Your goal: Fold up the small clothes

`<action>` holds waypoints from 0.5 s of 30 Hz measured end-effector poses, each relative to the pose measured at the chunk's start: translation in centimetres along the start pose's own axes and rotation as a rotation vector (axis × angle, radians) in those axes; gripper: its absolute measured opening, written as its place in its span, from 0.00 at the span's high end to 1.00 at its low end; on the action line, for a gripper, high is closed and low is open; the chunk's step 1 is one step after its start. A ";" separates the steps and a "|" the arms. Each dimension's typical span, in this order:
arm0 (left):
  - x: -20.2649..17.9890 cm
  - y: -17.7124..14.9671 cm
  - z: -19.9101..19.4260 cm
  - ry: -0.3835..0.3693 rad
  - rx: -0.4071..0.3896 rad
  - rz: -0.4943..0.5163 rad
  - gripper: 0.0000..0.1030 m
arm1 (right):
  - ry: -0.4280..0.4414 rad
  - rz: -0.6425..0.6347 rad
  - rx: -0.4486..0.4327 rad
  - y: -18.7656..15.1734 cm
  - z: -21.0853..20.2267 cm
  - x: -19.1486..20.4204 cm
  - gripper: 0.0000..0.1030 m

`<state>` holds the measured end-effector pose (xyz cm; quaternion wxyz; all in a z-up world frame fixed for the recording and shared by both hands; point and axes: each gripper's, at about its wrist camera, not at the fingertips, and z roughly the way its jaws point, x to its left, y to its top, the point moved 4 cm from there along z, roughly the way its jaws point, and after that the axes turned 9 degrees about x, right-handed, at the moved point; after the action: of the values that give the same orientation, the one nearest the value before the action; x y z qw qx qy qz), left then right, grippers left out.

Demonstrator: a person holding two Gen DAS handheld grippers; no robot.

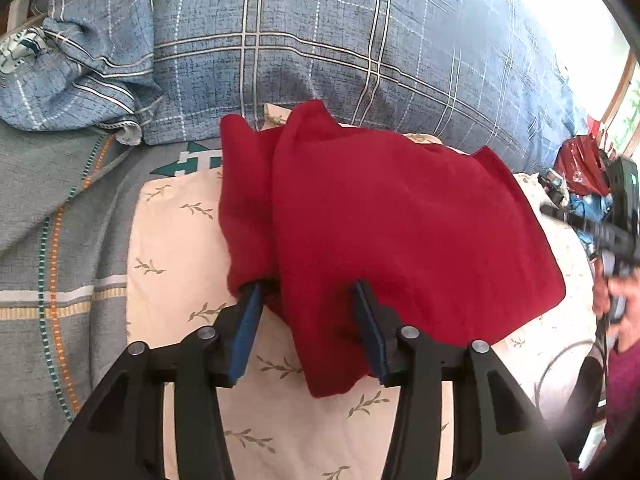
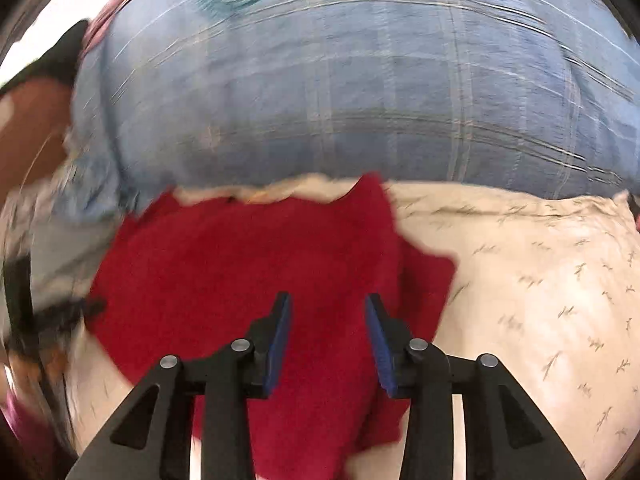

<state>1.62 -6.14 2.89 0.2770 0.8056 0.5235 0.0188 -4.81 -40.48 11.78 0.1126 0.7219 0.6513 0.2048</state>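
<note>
The red cloth (image 1: 400, 220) lies on the cream pillow (image 1: 176, 248), just below the blue checked quilt (image 1: 360, 60). My left gripper (image 1: 308, 292) is half open, its jaws on each side of a loose fold at the near edge, not pinching it. My right gripper (image 2: 326, 300) is partly open with nothing in it, over the cloth's middle. The cloth stretches sideways, so the left is nearer the edge to lift.
</note>
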 end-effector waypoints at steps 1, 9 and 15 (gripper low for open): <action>0.1 -0.2 -0.2 0.004 -0.006 -0.003 0.51 | -0.031 -0.018 0.033 -0.8 0.9 -0.3 0.67; 0.9 -1.7 -1.6 0.003 0.021 0.012 0.48 | 0.021 0.001 0.039 -0.4 0.0 1.3 0.58; 0.9 -1.7 -1.0 -0.005 0.046 0.042 0.47 | 0.214 -0.130 0.042 2.9 2.6 10.7 0.57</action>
<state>0.24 -4.44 2.74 0.2593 0.8226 0.5059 0.0104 -0.33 -30.03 12.32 0.0406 0.6544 0.7092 0.2592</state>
